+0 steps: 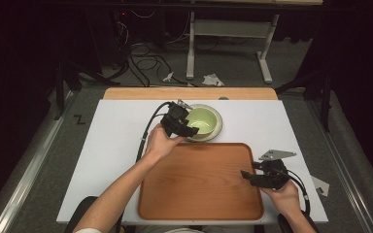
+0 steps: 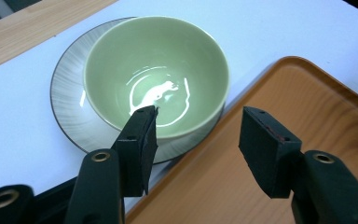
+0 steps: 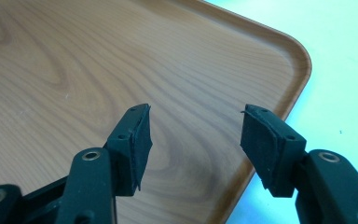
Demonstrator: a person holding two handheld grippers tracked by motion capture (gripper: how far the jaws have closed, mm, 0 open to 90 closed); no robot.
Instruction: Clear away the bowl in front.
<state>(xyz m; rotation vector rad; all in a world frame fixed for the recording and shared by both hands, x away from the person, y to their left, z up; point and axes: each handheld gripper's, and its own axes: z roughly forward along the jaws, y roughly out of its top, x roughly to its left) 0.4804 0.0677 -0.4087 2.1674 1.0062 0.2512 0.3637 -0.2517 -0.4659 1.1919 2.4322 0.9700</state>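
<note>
Black jaws of left gripper (image 2: pixel 198 140) spread wide, nothing held, one jaw over near rim of green bowl (image 2: pixel 156 74). Bowl on grey plate (image 2: pixel 70 100), just beyond tray (image 2: pixel 317 107), straight ahead of left gripper. Right gripper (image 3: pixel 196 140) also spread wide, nothing held, low over tray corner, far from bowl.

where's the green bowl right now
In the high view the green bowl sits on a grey plate just beyond the wooden tray's far edge, with the open left gripper at its near-left rim.
</note>
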